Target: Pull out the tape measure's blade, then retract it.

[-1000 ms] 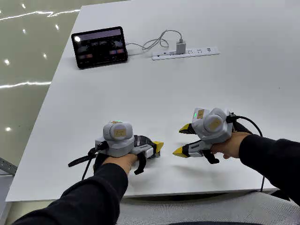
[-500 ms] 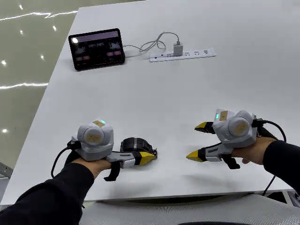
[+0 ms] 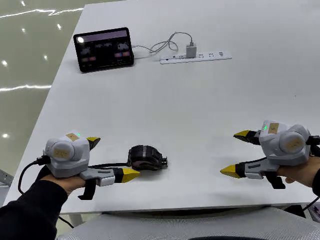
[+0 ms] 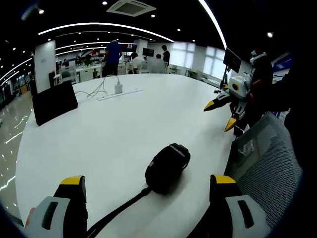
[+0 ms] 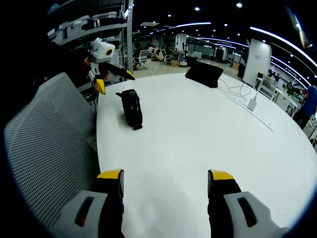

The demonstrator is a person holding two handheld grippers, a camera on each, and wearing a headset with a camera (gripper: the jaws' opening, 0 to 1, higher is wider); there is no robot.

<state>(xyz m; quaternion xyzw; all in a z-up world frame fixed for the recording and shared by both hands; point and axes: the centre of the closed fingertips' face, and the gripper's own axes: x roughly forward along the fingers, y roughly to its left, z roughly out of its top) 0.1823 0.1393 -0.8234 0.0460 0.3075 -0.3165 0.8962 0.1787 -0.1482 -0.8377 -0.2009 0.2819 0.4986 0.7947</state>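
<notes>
A black tape measure [image 3: 146, 157] lies on the white table [image 3: 190, 110] near its front edge, blade inside the case, untouched by either gripper. Its black strap [image 3: 106, 165] trails left between the jaws of my left gripper [image 3: 112, 157], which stands open just left of the case. In the left gripper view the tape measure [image 4: 168, 166] sits a little ahead of the open left gripper [image 4: 148, 181]. My right gripper [image 3: 235, 152] is open and empty, well to the right. In the right gripper view the right gripper [image 5: 166, 173] points at the distant tape measure [image 5: 132, 108] and the left gripper [image 5: 114, 82].
A dark tablet [image 3: 103, 48] stands at the back left. A white power strip [image 3: 196, 57] with a charger [image 3: 192, 50] and cable lies behind the middle. A grey mesh chair [image 5: 44, 163] sits at the table's front edge [image 3: 165, 206].
My left gripper has let go of the tape measure, drawn back to the left and opened. My right gripper has moved away to the right, still open.
</notes>
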